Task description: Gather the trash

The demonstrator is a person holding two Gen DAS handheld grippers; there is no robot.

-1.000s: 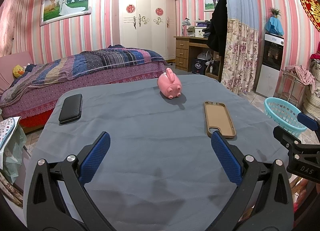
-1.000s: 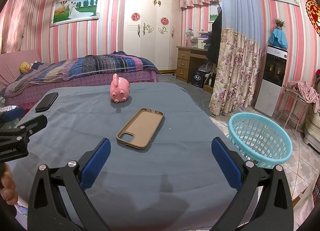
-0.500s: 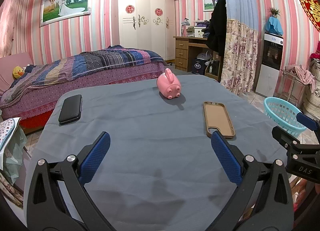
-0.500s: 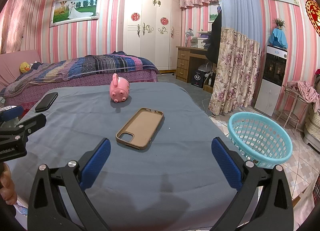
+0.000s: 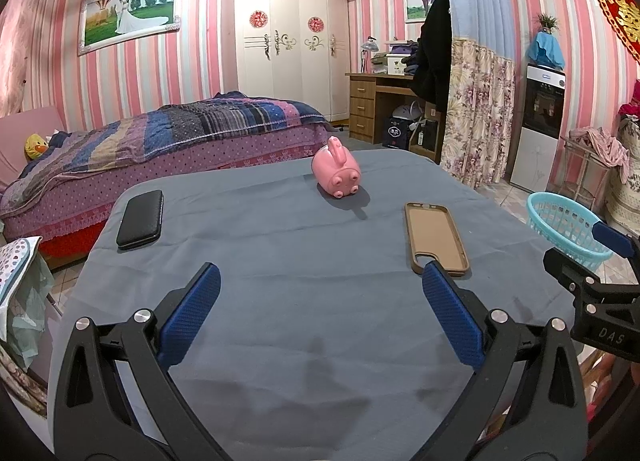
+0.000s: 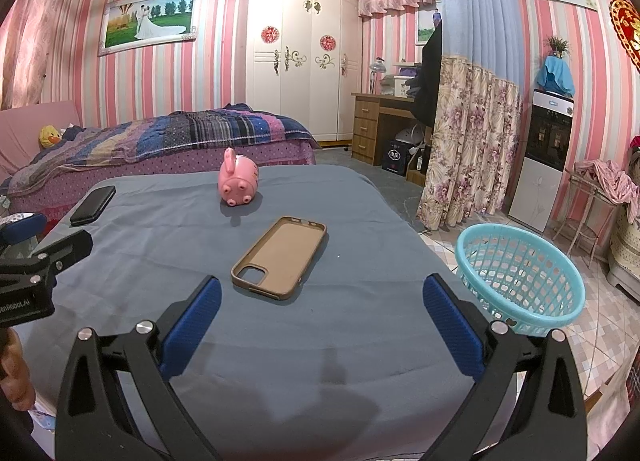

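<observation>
On the grey-blue cloth table (image 5: 280,269) (image 6: 328,325) lie a tan phone case (image 5: 435,236) (image 6: 280,256), a pink pig toy (image 5: 337,172) (image 6: 237,181) on its side, and a black case (image 5: 141,218) (image 6: 93,205) at the far left. A turquoise basket (image 6: 520,277) (image 5: 568,227) stands on the floor right of the table. My left gripper (image 5: 320,297) is open above the near table, empty; its right fingertip overlaps the phone case's near end. My right gripper (image 6: 322,297) is open and empty, the phone case just beyond its left finger.
A bed (image 6: 160,141) with a striped blanket stands behind the table. A floral curtain (image 6: 468,141), a desk (image 6: 380,121) and a white wardrobe (image 6: 300,61) fill the back right. A bag (image 5: 20,293) hangs at the table's left edge.
Both grippers stay open and almost still; the views barely shift. No object on the table has moved.
</observation>
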